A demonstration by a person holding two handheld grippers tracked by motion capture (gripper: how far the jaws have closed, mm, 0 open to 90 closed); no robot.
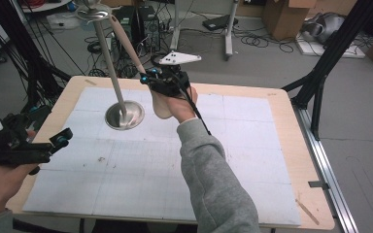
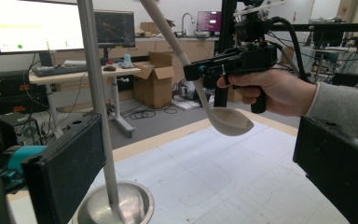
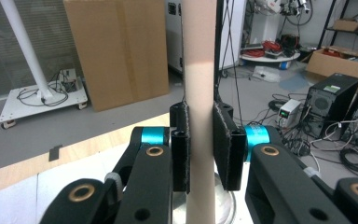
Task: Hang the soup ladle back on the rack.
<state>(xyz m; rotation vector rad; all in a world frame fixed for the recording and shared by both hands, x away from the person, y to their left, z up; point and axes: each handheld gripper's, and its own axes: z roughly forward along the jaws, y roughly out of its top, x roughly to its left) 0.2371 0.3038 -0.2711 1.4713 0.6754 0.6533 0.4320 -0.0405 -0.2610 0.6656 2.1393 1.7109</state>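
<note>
A beige ladle (image 1: 161,107) hangs tilted above the white mat, bowl low, handle running up to the left. My right gripper (image 1: 146,77) is shut on the handle (image 3: 199,93), whose shaft is pressed between both pads. The handle's top end lies close to the hooked head of a metal stand (image 1: 108,53); whether they touch I cannot tell. The stand's round steel base (image 1: 124,115) rests on the mat at the back left. My left gripper (image 1: 62,138) is held at the table's left edge, open with nothing between its jaws. From there the ladle bowl (image 2: 230,122) and the stand's pole (image 2: 98,102) are ahead.
The wooden table (image 1: 301,160) carries a white tiled mat (image 1: 141,170). A black frame post (image 1: 320,77) stands off its right side. Cardboard boxes (image 1: 284,17), computer cases and cables lie on the floor behind.
</note>
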